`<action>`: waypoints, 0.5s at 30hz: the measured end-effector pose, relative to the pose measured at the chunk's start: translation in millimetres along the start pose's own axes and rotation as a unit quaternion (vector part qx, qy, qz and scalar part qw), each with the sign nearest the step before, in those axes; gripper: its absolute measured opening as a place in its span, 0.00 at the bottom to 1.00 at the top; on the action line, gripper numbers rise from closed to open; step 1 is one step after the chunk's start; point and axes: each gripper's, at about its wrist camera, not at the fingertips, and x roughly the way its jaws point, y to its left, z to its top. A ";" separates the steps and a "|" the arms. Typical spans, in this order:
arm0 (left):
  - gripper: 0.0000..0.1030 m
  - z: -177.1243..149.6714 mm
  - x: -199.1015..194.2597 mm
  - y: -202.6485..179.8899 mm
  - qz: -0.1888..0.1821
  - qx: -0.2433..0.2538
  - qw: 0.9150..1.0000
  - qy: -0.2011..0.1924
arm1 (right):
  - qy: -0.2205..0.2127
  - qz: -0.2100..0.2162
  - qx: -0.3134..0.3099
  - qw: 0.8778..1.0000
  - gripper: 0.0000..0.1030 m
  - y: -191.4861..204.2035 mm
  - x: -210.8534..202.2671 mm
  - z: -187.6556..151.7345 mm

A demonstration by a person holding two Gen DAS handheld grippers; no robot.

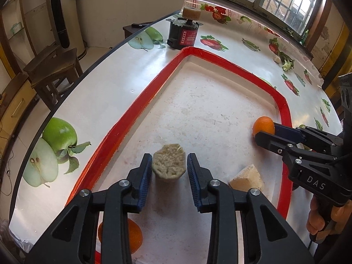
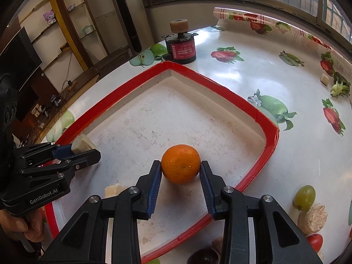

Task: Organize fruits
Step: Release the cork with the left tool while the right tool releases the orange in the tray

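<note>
Grape (image 2: 304, 197) beside tray (image 2: 271, 142), right view only

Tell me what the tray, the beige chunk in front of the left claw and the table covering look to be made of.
Tray: looks like rigid plastic, with a glossy red rim and a matte, scuffed, stained white floor.
Beige chunk: porous and crumbly on its cut face, foam or sponge by the look, possibly fake food.
Table covering: glossy plastic sheet, likely vinyl, printed with fruit; it mirrors the window light and curls up at the far edge.
</note>
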 end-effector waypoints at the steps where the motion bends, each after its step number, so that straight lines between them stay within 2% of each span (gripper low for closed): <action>1: 0.45 -0.4 -1.5 0.0 0.003 -0.001 1.000 -0.003 | -0.003 -0.002 -0.001 1.000 0.39 0.0 -1.6 0.3; 2: 0.53 -1.1 -4.2 0.4 0.002 -0.004 1.000 -0.008 | -0.006 -0.004 -0.001 1.000 0.43 0.2 -4.0 0.6; 3: 0.55 -2.1 -7.6 0.7 0.002 -0.005 1.000 -0.014 | -0.009 -0.004 -0.001 1.000 0.44 0.2 -6.9 0.6; 7: 0.55 -4.0 -16.9 -1.4 0.005 -0.007 1.000 -0.026 | -0.021 -0.008 -0.005 1.000 0.55 1.9 -20.8 -0.1; 15: 0.55 -10.9 -30.2 -9.2 0.006 -0.002 0.999 -0.035 | -0.047 -0.004 0.002 0.999 0.56 0.3 -55.6 -10.6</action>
